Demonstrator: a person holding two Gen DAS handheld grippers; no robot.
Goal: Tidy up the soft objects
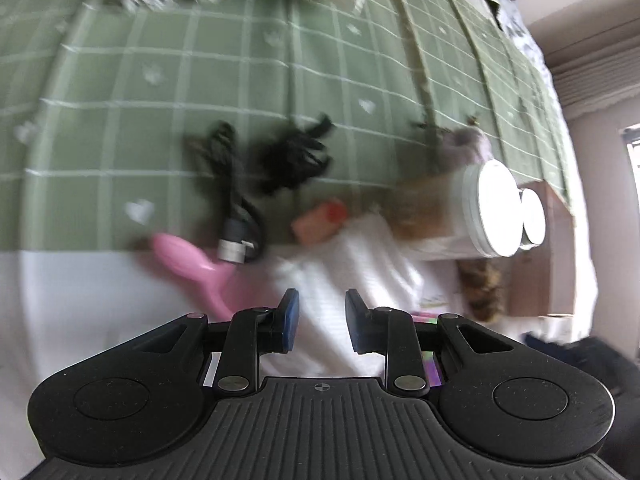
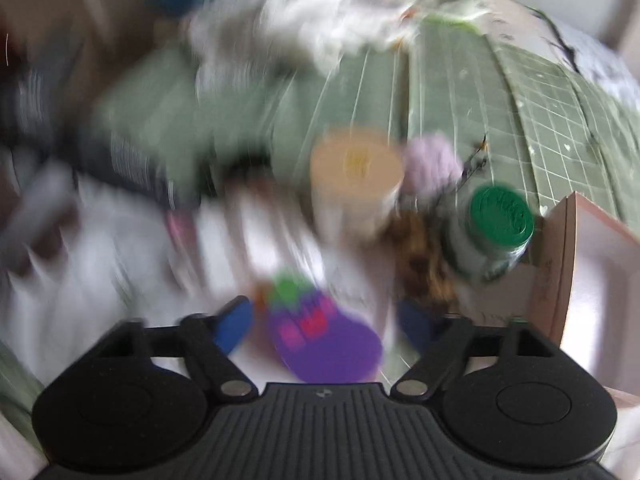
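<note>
In the right wrist view, a purple soft toy with a green top lies between the blue pads of my right gripper. A gap shows on each side of it, so the gripper is open. The view is heavily blurred. In the left wrist view, my left gripper hangs over a white cloth. Its jaws stand a little apart with nothing gripped. A pink soft piece lies to the left of it. A lilac fuzzy ball and a brown furry thing lie to the right.
A green checked cloth covers the surface. On it lie a black cable with a silver plug, a black tangle and an orange block. White-lidded jars and a cardboard box stand at right. Tan-lidded and green-lidded jars stand ahead.
</note>
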